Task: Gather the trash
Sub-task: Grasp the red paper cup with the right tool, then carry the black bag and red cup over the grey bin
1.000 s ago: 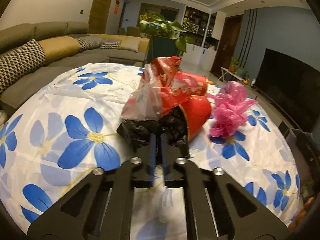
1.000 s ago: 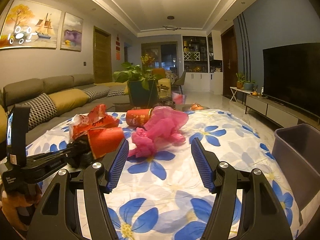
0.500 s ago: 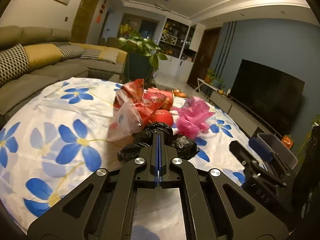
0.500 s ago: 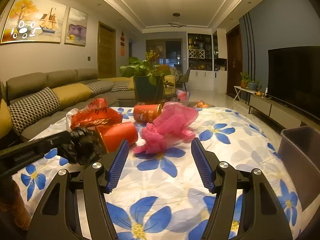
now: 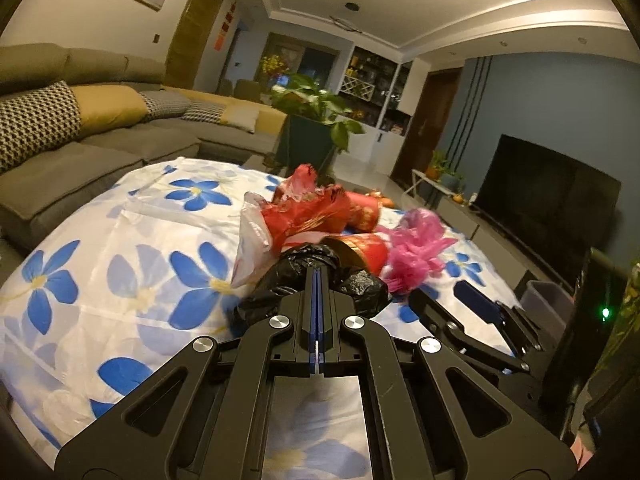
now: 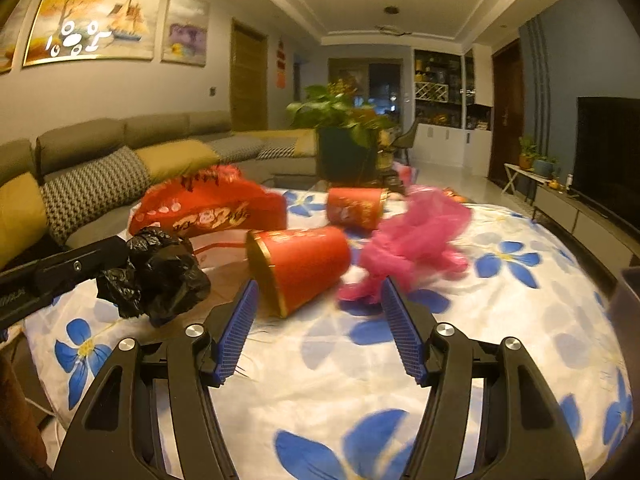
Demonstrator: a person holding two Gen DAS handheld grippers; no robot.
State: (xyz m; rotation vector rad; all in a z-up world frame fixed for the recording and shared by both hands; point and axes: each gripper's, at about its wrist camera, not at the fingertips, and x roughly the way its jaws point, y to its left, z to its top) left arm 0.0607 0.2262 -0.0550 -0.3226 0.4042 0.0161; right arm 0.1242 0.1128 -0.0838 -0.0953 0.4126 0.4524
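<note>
My left gripper (image 5: pixel 317 276) is shut on a crumpled black plastic bag (image 5: pixel 304 264) and holds it above the flowered tablecloth (image 5: pixel 132 240). The bag also shows in the right wrist view (image 6: pixel 160 272), at the tip of the left gripper (image 6: pixel 120 258). My right gripper (image 6: pixel 320 300) is open and empty, just in front of a red paper cup (image 6: pixel 304 264) lying on its side. A second red cup (image 6: pixel 354 208), a red printed bag (image 6: pixel 208 208) and a pink plastic bag (image 6: pixel 412 240) lie behind it.
A grey bin (image 5: pixel 548 304) stands off the table's right side; its edge shows in the right wrist view (image 6: pixel 630 300). A sofa (image 6: pixel 100 168) runs along the left. A potted plant (image 6: pixel 344 140) stands behind the table, a TV (image 5: pixel 548 208) at right.
My left gripper closed on the black bag and lifted it off the cloth, pulling back. My right gripper moved forward toward the near red cup.
</note>
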